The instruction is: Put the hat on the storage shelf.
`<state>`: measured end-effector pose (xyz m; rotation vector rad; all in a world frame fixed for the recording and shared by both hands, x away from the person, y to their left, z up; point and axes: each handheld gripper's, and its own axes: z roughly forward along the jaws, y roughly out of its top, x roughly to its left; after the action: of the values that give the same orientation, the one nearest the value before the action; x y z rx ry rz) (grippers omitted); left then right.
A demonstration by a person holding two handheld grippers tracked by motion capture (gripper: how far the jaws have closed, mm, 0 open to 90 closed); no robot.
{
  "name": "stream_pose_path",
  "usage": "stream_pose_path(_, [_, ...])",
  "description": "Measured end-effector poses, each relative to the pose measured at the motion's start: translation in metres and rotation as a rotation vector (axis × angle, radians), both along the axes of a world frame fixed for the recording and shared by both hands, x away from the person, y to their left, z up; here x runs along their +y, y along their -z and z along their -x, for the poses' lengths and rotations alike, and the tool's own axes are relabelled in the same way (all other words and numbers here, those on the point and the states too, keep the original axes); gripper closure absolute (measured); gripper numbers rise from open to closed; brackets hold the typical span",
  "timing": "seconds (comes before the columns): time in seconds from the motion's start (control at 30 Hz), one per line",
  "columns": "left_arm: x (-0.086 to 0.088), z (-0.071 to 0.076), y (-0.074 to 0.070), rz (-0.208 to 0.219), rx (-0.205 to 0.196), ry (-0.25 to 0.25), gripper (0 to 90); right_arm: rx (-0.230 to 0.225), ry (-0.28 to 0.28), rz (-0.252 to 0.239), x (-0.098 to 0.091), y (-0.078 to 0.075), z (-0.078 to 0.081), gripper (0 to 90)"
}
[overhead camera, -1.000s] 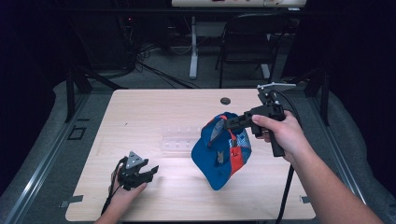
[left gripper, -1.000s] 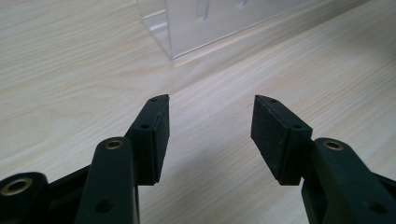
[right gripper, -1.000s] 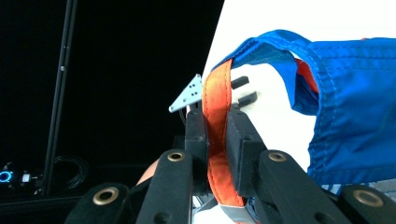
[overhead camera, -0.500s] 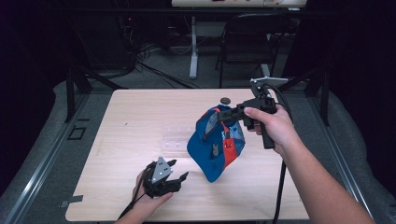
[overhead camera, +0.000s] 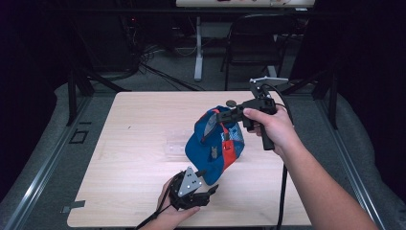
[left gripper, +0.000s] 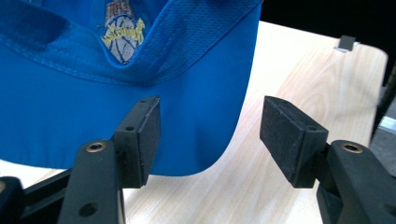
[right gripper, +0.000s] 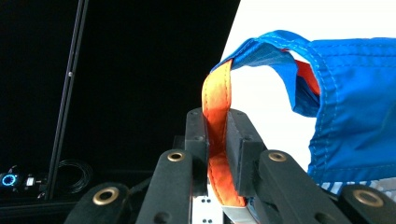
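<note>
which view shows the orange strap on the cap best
The right gripper view: the orange strap runs close up between the right gripper, pinched by its pads. The high view shows it small, as part of the blue cap. The left gripper view gives the cap's brim instead.

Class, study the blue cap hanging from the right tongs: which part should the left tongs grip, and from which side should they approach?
Probably the brim of the blue cap. It hangs lowest as a thin, stiff, curved edge right in front of the open left tongs. Come from the near side, below the cap, one pad on each face. The right tongs hold the orange strap above.
</note>
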<state>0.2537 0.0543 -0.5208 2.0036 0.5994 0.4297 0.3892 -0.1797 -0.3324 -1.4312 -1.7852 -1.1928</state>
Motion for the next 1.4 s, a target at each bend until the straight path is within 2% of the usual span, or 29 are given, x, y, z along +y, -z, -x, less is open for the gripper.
stream_pose_path(0.07, [-0.003,0.0,0.001,-0.011,-0.006,-0.007,40.1,0.0,0.0,0.0,0.0,0.0,0.0,80.2])
stream_pose_path(0.13, [-0.006,-0.001,0.002,-0.029,-0.03,-0.04,42.0,0.001,-0.003,0.001,0.0,0.0,0.001,80.2])
stream_pose_path(0.2, [-0.008,-0.002,0.002,-0.031,-0.034,-0.047,48.9,-0.002,-0.001,0.008,0.0,0.0,0.001,80.1])
stream_pose_path(0.23, [-0.008,-0.003,0.002,-0.043,-0.035,-0.052,48.9,-0.002,-0.001,0.008,0.0,0.0,0.001,80.1])
stream_pose_path(0.27, [-0.007,-0.004,0.001,-0.042,-0.034,-0.05,55.4,-0.003,-0.002,0.009,-0.001,0.0,0.001,80.1])
stream_pose_path(0.33, [-0.005,-0.005,0.0,-0.047,-0.036,-0.048,60.7,-0.003,0.003,0.008,-0.002,0.0,0.001,80.1])
stream_pose_path(0.67, [0.005,-0.003,-0.004,-0.06,-0.042,-0.037,80.3,-0.004,0.01,0.008,-0.007,-0.002,0.002,80.1])
stream_pose_path(0.83, [0.014,0.0,-0.007,-0.043,-0.05,-0.027,84.9,-0.013,0.004,0.01,-0.007,-0.004,0.004,80.1])
stream_pose_path(0.9, [0.017,0.001,-0.008,-0.047,-0.056,-0.029,86.4,-0.014,0.007,0.01,-0.008,-0.005,0.005,80.0])
stream_pose_path(1.07, [0.027,0.001,-0.012,-0.029,-0.071,-0.045,88.1,-0.022,0.006,0.011,-0.009,-0.008,0.005,80.0])
stream_pose_path(1.23, [0.036,-0.008,-0.015,0.005,-0.063,-0.079,88.1,-0.03,0.004,0.007,-0.008,-0.01,0.005,80.1])
stream_pose_path(1.4, [0.04,-0.016,-0.013,0.022,-0.054,-0.096,88.0,-0.033,-0.004,0.011,-0.004,-0.009,0.005,80.1])
